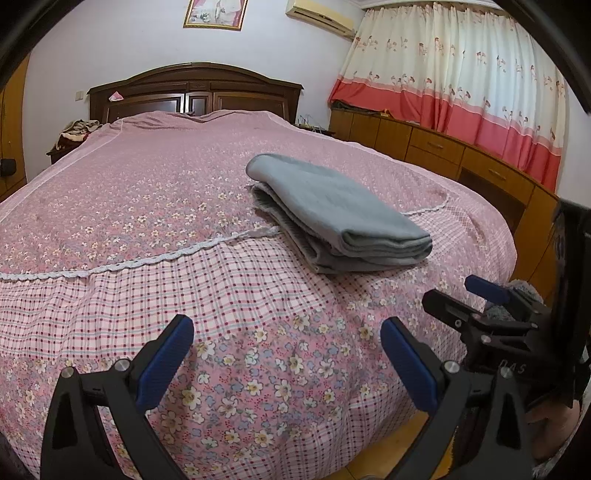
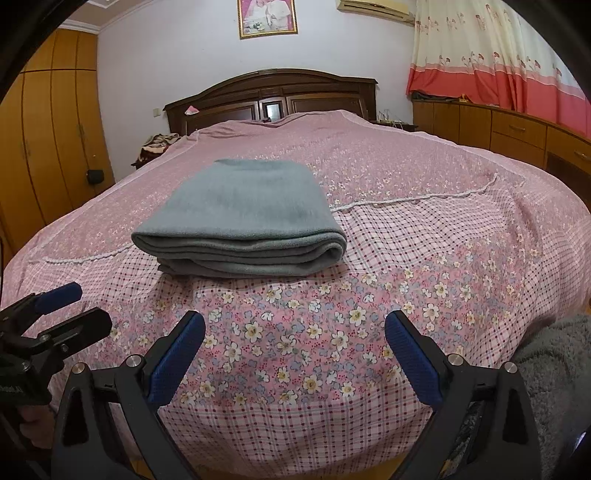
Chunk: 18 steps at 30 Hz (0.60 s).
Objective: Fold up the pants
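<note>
bedroom, white walls, a framed picture high over a dark wood headboard. wardrobe on the left side, low wood cabinets along the right under a cream and red curtain. air conditioner high on the wall by the curtain. a heap of cloth sits on a nightstand beside the headboard; cannot tell what it is.

bed fills both views: pink floral cover, a white lace strip across it, a checked band nearer the foot, then more floral print.

pants, grey, lie folded in a flat stacked bundle on the bed, straddling the lace strip, layered edges facing the foot. nothing touches them. no containers in sight; cabinet drawers and doors all closed, contents unseen.

left gripper hangs over the foot of the bed, blue pads spread wide, nothing between them, well short of the pants. right gripper likewise, jaws wide apart and empty, the pants ahead and slightly to its left. each gripper shows at the edge of the other's view, side by side. a grey fuzzy sleeve shows at the right gripper's edge.
</note>
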{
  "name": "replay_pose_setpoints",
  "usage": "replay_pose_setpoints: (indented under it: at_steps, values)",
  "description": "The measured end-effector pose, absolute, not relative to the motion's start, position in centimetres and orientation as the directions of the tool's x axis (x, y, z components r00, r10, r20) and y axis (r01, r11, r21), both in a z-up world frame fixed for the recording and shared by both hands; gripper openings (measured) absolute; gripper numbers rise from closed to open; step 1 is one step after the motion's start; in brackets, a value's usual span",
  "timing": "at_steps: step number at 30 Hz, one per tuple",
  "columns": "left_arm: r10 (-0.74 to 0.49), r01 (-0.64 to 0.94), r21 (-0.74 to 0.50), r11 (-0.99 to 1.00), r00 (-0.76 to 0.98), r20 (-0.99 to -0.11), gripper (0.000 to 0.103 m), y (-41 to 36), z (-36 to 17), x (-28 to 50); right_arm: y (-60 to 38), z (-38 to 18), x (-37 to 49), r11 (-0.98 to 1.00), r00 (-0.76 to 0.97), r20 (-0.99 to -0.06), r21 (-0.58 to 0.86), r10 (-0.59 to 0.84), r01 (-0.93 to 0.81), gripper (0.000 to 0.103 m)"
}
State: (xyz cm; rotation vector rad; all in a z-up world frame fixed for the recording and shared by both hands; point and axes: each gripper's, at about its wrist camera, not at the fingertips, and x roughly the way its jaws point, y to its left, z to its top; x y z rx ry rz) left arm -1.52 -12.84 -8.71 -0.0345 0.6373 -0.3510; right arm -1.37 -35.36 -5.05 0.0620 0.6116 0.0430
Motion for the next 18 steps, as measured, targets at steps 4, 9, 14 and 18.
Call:
replay_pose_setpoints:
  at_steps: [4,9,14,18]
  values:
    - [-0.332,0.309,-0.142,0.941,0.745,-0.579,0.103,-12.75,-8.77,-1.48,-35.28,-5.11,-1.54,0.997,0.819,-0.571,0.068,0.056,-0.02,0.1]
    - [-0.33,0.311,-0.137,0.941,0.745,-0.58,0.103,-12.79,-8.84,-1.5,-34.99,-5.21,-1.59,0.998,0.817,-0.574,0.058,0.057,-0.028,0.1]
    - [-0.331,0.31,-0.14,0.941,0.741,-0.584,0.103,-12.92,-8.91,-1.4,-35.01,-5.07,-1.57,0.998,0.818,-0.572,0.064,0.059,-0.027,0.1]
    - [-0.332,0.309,-0.142,0.94,0.742,-0.583,0.103,-12.9,-8.89,-1.39,-35.21,-5.13,-1.59,0.997,0.816,-0.574,0.071,0.06,-0.023,0.1]
